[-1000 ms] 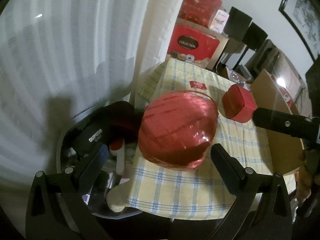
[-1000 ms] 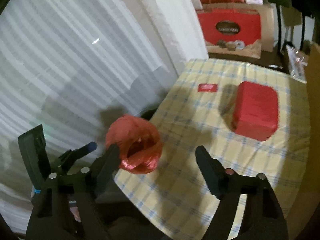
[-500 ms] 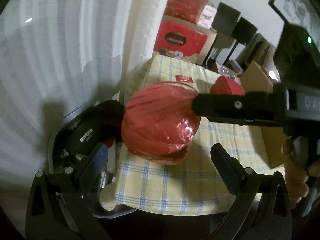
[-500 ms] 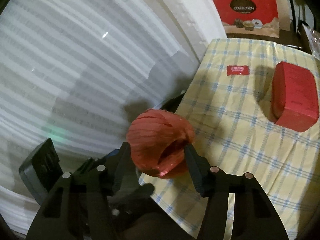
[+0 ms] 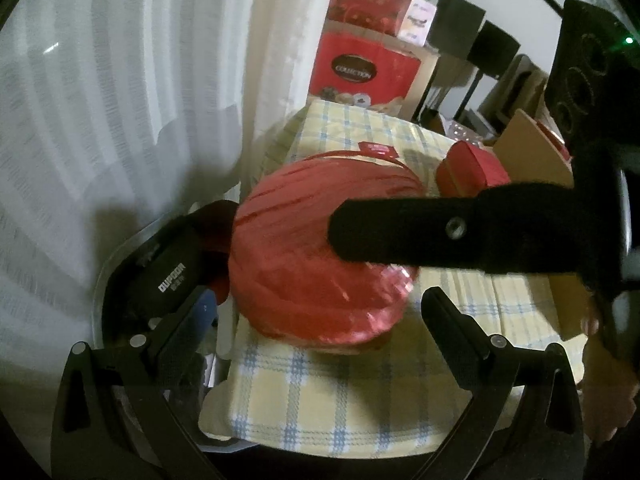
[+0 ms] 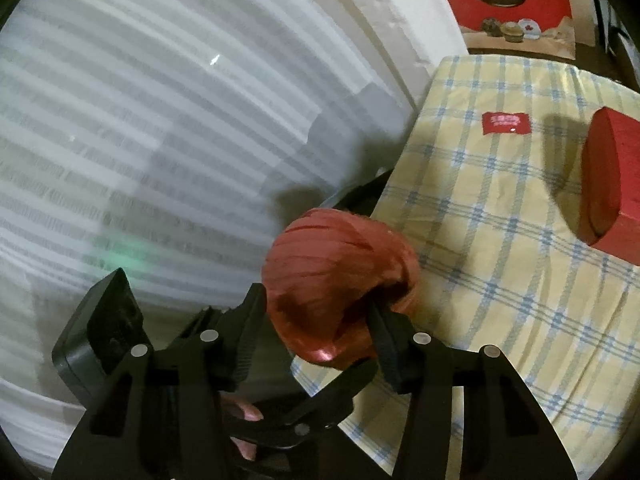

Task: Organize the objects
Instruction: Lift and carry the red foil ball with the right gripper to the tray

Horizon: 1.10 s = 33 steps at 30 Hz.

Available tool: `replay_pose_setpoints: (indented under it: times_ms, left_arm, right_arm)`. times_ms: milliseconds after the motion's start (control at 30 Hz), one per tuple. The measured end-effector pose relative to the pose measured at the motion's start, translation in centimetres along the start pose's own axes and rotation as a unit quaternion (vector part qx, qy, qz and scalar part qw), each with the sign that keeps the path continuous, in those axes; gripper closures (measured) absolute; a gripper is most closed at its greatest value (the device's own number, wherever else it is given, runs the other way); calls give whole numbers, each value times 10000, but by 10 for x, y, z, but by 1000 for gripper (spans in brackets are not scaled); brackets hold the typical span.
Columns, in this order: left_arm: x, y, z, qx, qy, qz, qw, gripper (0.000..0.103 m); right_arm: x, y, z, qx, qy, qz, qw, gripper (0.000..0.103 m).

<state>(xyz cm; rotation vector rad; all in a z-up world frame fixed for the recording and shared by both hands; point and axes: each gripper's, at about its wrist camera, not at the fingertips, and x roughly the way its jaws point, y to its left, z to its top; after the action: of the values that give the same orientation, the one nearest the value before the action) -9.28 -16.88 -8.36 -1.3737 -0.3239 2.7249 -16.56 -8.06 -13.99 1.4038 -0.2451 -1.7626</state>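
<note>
Closing in from a second ago, the right tool (image 6: 318, 316) now has its two fingers pressed against the red ribbon ball (image 6: 340, 280), one on the ball's left flank, the other tucked into its hollow end. From the left wrist view, that tool's finger (image 5: 400, 232) lies across the ball (image 5: 304, 248). The ball sits at the near corner of the table (image 5: 340, 400) with its checked cloth. The left tool (image 5: 316, 320) is spread wide, just short of the ball, touching nothing. Beyond the ball sit a red box (image 6: 612, 184) and a small red card (image 6: 506, 123). Left of the ball, off the table, stands a bin (image 5: 120, 264) holding a black pouch (image 5: 168, 276).
</note>
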Motion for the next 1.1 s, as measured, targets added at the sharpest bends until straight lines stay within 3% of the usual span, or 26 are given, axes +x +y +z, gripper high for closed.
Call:
replay_pose_setpoints:
  times_ms: [100,267,367,700,1100]
  left_arm:
    - [5,2,2,-45,-3,11,10000,3]
    - [12,3,3,-150,25,-138,9998,17]
    - [12,2,4,-104,1,-146,9998,20]
    - [0,-16,6,9,-30,-333,9994,21]
    - [-17,-71,21,334,-144,-565,9977,22]
  right_arm:
    - [5,1,0,11,57,43,10000,57]
    - [7,1,2,71,81,203,9997,66]
    - [5,1,3,107,47,225,9997,68]
    - [-15,0,1,197,-128,264,9994,69]
    - [-79,-14,-6,226,-575,118,9980,69]
